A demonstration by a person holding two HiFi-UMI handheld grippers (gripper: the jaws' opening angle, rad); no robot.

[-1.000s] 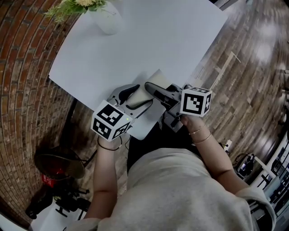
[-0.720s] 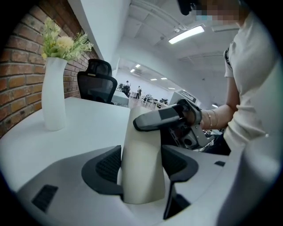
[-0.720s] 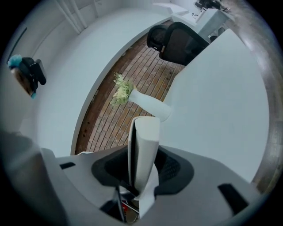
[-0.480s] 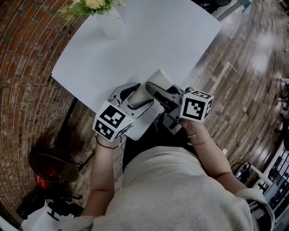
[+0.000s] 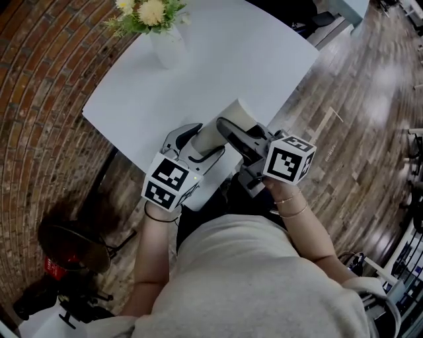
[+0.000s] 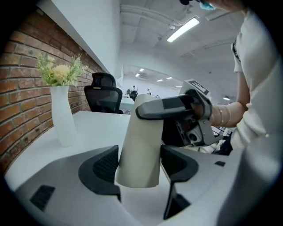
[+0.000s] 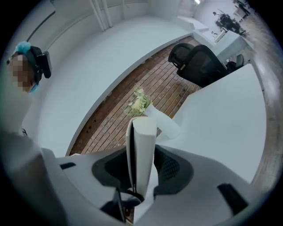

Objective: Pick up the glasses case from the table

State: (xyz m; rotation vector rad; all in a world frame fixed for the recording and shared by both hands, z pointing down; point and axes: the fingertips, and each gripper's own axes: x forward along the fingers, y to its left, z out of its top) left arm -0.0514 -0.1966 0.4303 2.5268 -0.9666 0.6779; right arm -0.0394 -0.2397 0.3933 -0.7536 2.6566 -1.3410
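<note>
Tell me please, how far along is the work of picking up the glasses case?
Done: the glasses case is gripped and seems lifted off the table. In hand: the left claw pinches one end, and the right claw, which has just been closing, clamps the case between its jaws too. Left: very little, probably only to keep it steady in the air.

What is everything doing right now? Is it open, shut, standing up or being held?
glasses case: lid shut, held between both hand-held grippers.
left hand-held gripper: shut on the glasses case.
right hand-held gripper: jaws have just been closing, now shut on the glasses case.
vase: upright on the table, flowers in it.
</note>
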